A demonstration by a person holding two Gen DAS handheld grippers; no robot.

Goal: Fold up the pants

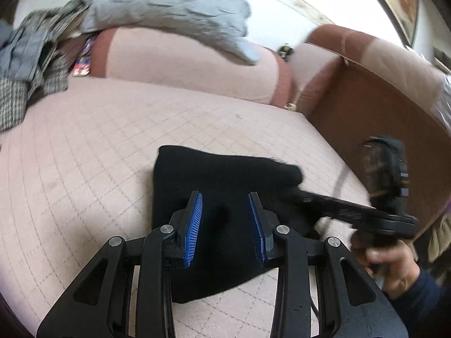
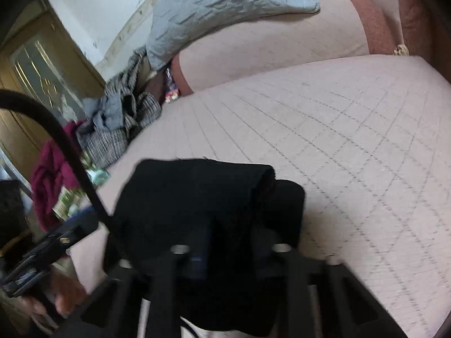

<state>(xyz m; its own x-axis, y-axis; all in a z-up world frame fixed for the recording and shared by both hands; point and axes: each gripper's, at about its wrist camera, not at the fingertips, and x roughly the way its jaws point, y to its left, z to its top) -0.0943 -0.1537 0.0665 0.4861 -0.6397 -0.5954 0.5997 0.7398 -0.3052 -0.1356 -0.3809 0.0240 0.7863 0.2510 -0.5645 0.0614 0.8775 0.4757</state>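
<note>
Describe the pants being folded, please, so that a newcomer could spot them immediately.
Start at the wide pink quilted sofa seat. Near its front edge, in front of the left gripper, lies a compact folded bundle, the black pants. They are the only solid black cloth; the grey quilted blanket and checked clothes lie farther back.

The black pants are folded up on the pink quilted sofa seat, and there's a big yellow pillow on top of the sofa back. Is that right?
Almost. The pillow on the sofa back is grey, not yellow; both wrist views show it. The rest holds: the black pants lie folded on the pink quilted sofa seat.
</note>
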